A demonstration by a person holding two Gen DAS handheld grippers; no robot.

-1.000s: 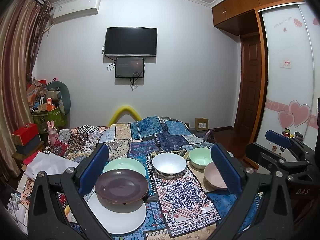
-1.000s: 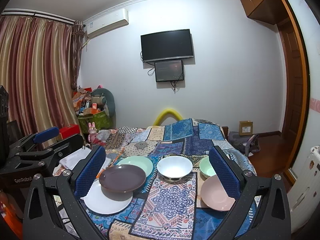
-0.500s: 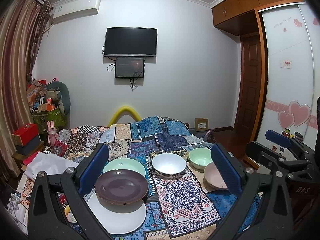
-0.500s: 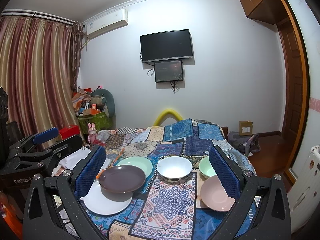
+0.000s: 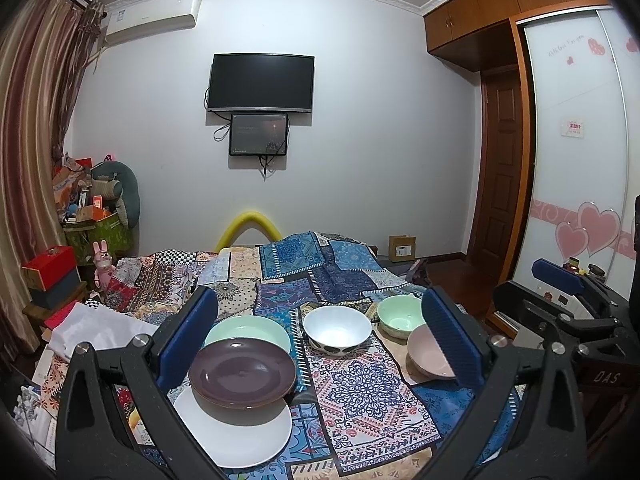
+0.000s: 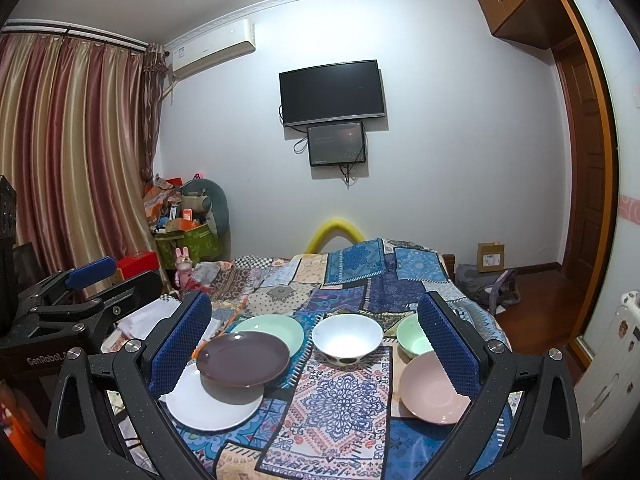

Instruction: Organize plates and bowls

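On the patchwork cloth a dark purple plate [image 5: 242,376] [image 6: 243,358] rests on a white plate [image 5: 236,428] [image 6: 212,406], with a mint green plate [image 5: 248,334] [image 6: 270,330] just behind. A white bowl [image 5: 337,329] [image 6: 347,338] stands in the middle. To the right sit a mint green bowl [image 5: 398,316] [image 6: 412,340] and a pink bowl [image 5: 426,358] [image 6: 430,390]. My left gripper [image 5: 320,344] hangs open above the table's near edge, nothing between its blue pads. My right gripper [image 6: 316,344] is open too, beside it.
The table [image 5: 372,400] is covered with overlapping patterned cloths and reaches back toward the wall. White papers [image 5: 96,328] and red boxes [image 5: 50,268] lie to the left. A wooden floor [image 6: 532,300] and a door [image 5: 502,168] are on the right.
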